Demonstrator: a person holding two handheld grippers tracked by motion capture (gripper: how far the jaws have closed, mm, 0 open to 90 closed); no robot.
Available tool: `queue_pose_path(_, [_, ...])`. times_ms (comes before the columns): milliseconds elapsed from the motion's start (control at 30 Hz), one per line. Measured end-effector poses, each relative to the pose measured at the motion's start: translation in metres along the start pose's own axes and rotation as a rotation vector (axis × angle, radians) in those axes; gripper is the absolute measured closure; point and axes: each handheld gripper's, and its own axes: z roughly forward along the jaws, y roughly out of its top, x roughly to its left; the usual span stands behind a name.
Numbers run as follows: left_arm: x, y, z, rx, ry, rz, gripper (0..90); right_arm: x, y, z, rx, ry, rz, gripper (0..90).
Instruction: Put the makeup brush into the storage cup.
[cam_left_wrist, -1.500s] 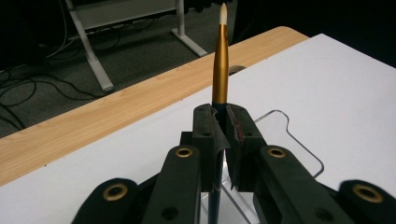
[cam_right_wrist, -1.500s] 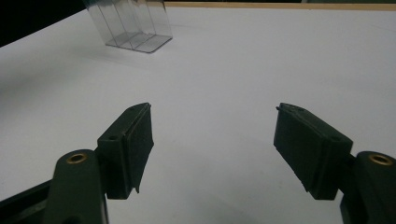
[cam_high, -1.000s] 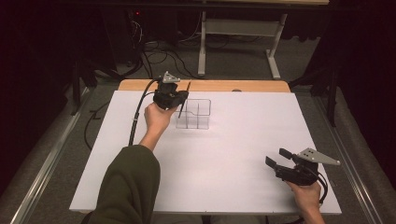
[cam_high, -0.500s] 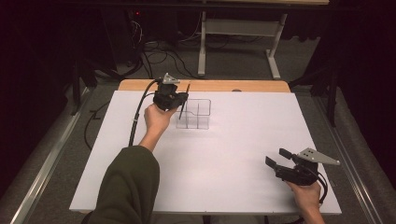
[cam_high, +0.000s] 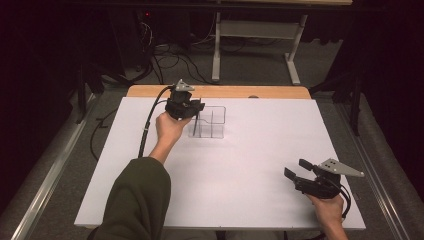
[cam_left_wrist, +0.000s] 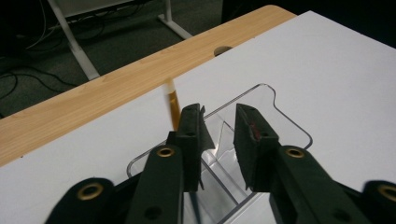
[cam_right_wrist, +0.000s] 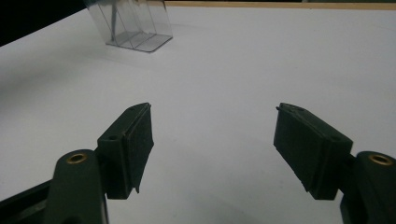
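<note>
Because the pencil (cam_left_wrist: 173, 103) already stands in the clear organizer (cam_left_wrist: 285, 122), the left tongs (cam_left_wrist: 218, 140) have just been opening, gripping nothing.

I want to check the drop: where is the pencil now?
In the left gripper view the pencil stands in the clear plastic organizer, beside the left hand-held gripper; in the high view this is near the table's far edge.

Both hand-held grippers (cam_high: 194, 109) (cam_high: 299, 170) open
</note>
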Motion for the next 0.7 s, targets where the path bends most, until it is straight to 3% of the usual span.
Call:
queue_pose_path(333, [-0.001,0.001,-0.014,-0.034,-0.003,-0.035,49.7,0.001,0.0,0.0,0.001,-0.002,0.001,30.4])
queue_pose_path(700, [0.003,-0.001,-0.025,-0.05,-0.016,-0.047,41.3,0.001,0.0,0.0,0.002,-0.001,-0.01,30.4])
